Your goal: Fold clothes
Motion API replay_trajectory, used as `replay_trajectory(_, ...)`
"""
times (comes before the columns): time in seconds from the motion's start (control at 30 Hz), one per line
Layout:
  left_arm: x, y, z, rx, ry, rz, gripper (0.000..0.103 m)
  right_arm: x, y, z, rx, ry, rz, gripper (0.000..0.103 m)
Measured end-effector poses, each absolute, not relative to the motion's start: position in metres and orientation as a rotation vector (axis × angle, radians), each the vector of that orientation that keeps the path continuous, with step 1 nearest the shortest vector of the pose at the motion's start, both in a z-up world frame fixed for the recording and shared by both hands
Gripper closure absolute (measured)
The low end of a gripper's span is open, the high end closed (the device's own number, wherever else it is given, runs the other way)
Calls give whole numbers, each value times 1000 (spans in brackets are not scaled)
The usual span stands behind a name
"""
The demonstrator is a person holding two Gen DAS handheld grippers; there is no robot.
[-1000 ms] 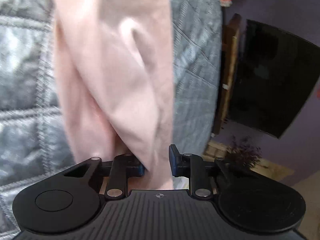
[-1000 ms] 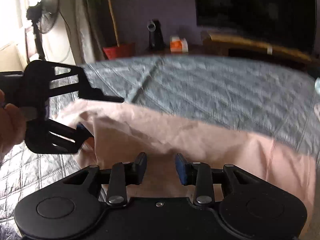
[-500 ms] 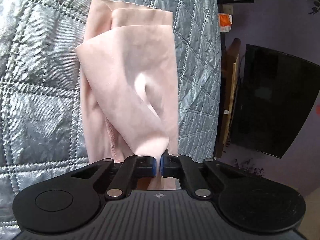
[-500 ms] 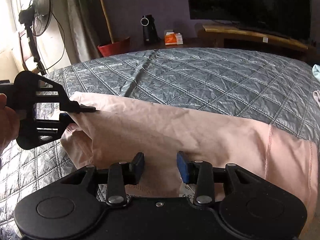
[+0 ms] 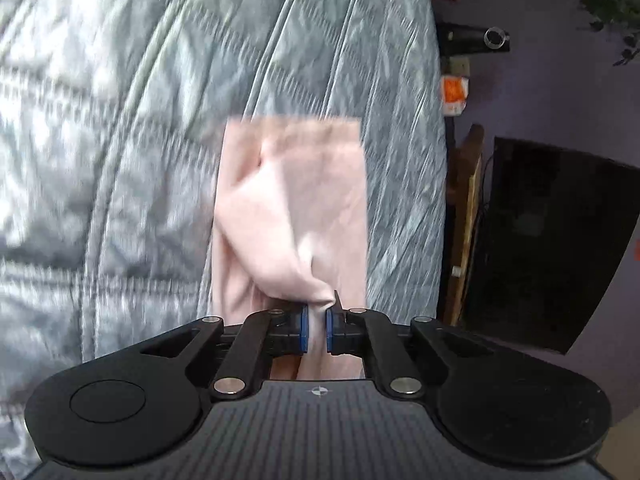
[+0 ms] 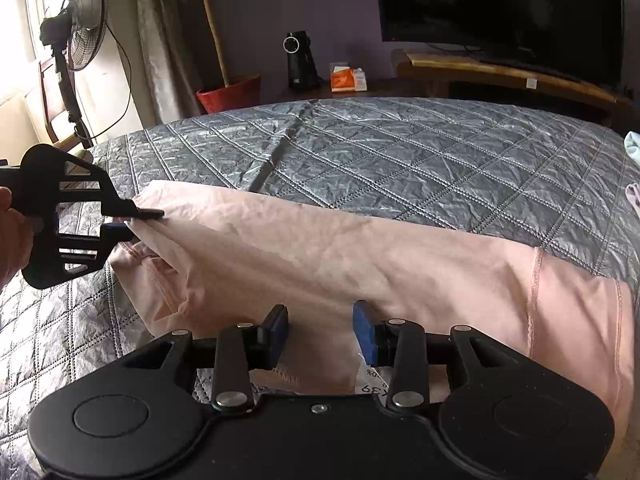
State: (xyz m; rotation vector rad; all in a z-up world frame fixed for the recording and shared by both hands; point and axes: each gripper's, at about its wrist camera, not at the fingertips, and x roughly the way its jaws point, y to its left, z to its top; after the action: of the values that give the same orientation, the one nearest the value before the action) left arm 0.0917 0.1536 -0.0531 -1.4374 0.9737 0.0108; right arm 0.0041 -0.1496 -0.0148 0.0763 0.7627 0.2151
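Pink garment [image 6: 320,256] looks thin and floppy, so grab corners; left gripper [image 5: 316,330] pinches a bunched edge, right gripper [image 6: 320,332] sits spread, probably holding nothing.

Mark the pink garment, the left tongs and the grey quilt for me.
pink garment [image 6: 320,256]: right wrist view, middle of the cloth.
left tongs [image 5: 317,330]: left wrist view, between the tips pinching a fold.
grey quilt [image 6: 420,152]: right wrist view, bare quilted top.

Motion-blurred quilt [image 5: 120,160] in the left wrist view; pink garment's [image 6: 320,256] near edge behind the right gripper's body.
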Motion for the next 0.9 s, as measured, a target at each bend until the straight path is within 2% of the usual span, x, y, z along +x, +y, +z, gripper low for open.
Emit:
replay_trajectory(0.33,96,200,-43,-1474,848,207,94,2,-150,-15,75,759,215,67)
replay_trajectory(0.53,84,236,-8,-1386,717,383,94,2,-149,-15,70,759,214,67)
replay_trajectory(0.6,83,242,-2,-1365,714,406,92,2,-148,-14,63,759,215,67)
replay_trajectory(0.67,88,241,1,-1359,738,405,90,3,-146,-13,53,761,221,61)
replay_trajectory(0.77,97,239,3,-1341,772,390,88,4,-136,-7,0,759,220,60)
replay_trajectory(0.9,105,237,14,-1207,869,352,79,-8,-112,16,-86,638,286,60)
